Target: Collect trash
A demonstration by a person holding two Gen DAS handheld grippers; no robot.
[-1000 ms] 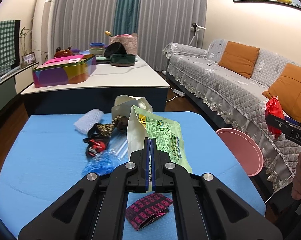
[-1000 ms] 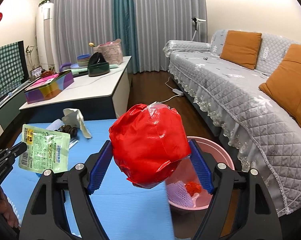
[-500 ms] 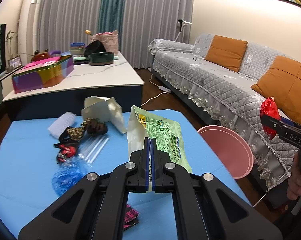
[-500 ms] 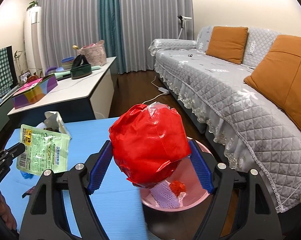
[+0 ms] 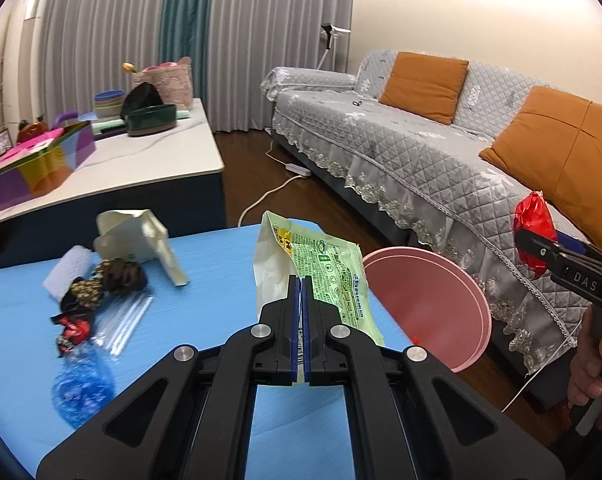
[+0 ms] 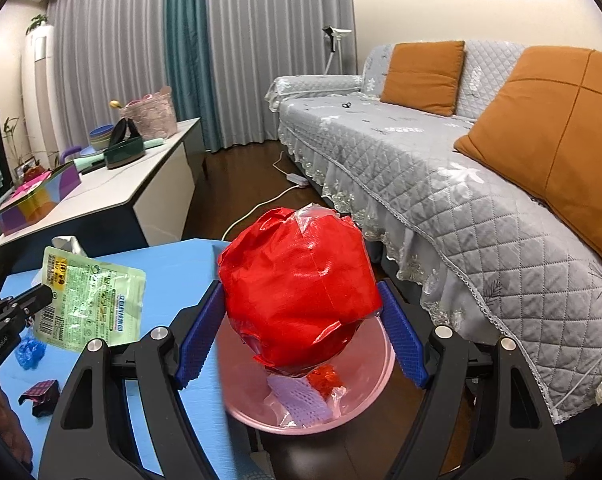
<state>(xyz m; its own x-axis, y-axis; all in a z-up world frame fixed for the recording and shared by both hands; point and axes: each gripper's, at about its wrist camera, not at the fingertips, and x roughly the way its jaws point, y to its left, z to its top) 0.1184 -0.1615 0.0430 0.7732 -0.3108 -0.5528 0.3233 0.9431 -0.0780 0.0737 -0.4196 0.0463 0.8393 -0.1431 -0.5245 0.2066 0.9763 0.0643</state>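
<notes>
Both hands loaded w/ trash, carried toward pink bin (image 6: 385,364) beside blue table (image 5: 221,256), so likely one trip dumps two items. Right gripper (image 6: 301,332): jaws wide, pads pressed on both sides of crumpled red wrapper (image 6: 297,292), held over bin mouth; prob. positioned so release drops it straight in. Left gripper (image 5: 300,320): jaws fully closed, pinching lower edge of green packet (image 5: 325,276) so it stands upright over table near bin-side edge, not yet over bin. Bin contents: lilac mesh piece (image 6: 297,404), small red scrap (image 6: 325,376), clear film. Remaining on table: cream carton (image 5: 137,236), dark wrappers (image 5: 101,288), blue film (image 5: 81,388), checkered wrapper (image 6: 41,396).
</notes>
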